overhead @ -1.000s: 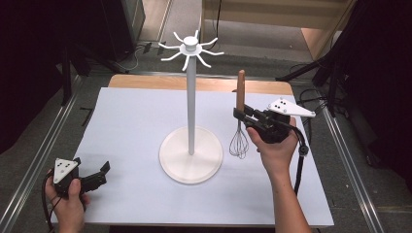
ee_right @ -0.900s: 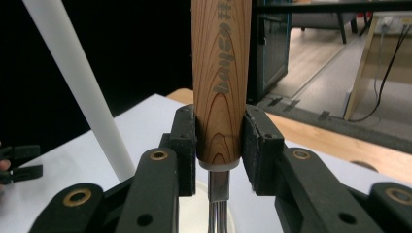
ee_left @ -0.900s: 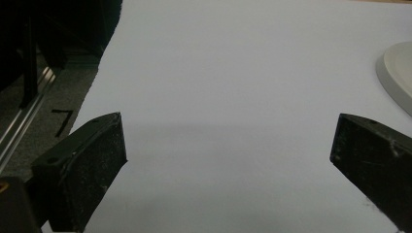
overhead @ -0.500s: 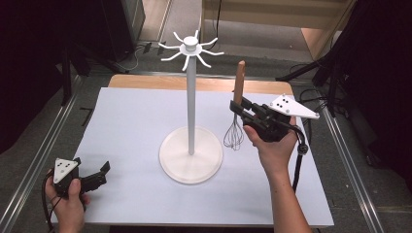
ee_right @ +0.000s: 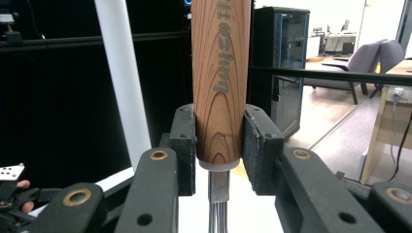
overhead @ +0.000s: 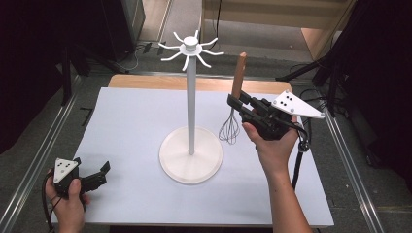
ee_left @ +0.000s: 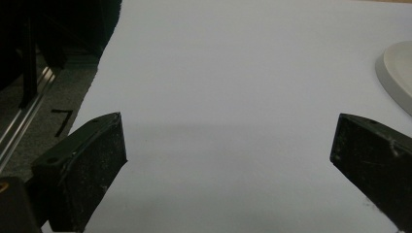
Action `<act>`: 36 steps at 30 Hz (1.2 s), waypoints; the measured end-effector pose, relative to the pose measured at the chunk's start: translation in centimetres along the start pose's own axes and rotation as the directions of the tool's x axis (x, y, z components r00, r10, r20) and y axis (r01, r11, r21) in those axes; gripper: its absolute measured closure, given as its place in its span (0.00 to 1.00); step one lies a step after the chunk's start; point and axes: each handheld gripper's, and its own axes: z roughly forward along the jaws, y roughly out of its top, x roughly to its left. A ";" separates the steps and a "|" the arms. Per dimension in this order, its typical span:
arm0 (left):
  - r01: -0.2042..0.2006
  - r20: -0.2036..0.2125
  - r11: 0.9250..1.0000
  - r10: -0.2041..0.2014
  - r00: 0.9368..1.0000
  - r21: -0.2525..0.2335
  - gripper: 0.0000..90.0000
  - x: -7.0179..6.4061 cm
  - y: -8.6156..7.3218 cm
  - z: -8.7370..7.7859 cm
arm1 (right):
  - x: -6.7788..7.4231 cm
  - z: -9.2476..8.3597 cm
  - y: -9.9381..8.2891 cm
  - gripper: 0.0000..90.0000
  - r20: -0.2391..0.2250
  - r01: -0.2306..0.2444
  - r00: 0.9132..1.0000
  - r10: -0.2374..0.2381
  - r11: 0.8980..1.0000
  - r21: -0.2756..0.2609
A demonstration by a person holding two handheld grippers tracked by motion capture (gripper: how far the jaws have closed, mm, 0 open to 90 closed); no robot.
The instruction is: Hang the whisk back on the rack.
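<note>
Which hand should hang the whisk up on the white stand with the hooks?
The right. Its hand-held gripper is shut on the whisk, holding it upright beside the stand. The left hand-held gripper sits open near the table's front corner, holding nothing.

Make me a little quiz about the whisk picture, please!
1. What does the right gripper hold?
2. True or false: the left gripper is squeezing something.
3. Which way is the whisk held? A) wires down, wooden handle up B) wires up, handle down C) lying flat on the table

Key
1. The whisk, by the lower end of its wooden handle, beside the white hook stand.
2. False. Its jaws are wide open over the bare white table.
3. A
</note>
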 end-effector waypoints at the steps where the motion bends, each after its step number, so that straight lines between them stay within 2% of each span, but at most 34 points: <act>1: 0.001 0.000 1.000 -0.001 1.000 0.000 0.00 0.0 0.0 0.0 | 0.1 0.0 0.1 0.79 -0.001 0.002 1.000 -0.002 1.000 -0.002; 18: 0.000 0.001 1.000 0.000 1.000 0.001 0.00 0.0 0.0 0.0 | 1.7 0.5 2.3 0.79 -0.062 -0.001 0.998 -0.002 0.999 -0.037; 22: 0.000 0.001 1.000 0.000 1.000 0.001 0.00 0.0 0.0 0.0 | 1.8 0.7 2.5 0.79 -0.070 0.005 0.998 -0.008 0.999 -0.039; 30: 0.000 0.002 1.000 0.000 1.000 0.001 0.00 0.0 0.0 0.0 | 1.7 1.0 2.5 0.79 -0.110 -0.026 0.994 0.021 0.999 -0.040; 36: 0.002 0.004 1.000 -0.002 1.000 0.002 0.00 0.0 0.0 0.0 | 1.9 1.3 2.6 0.79 -0.129 -0.026 0.991 0.021 0.999 -0.033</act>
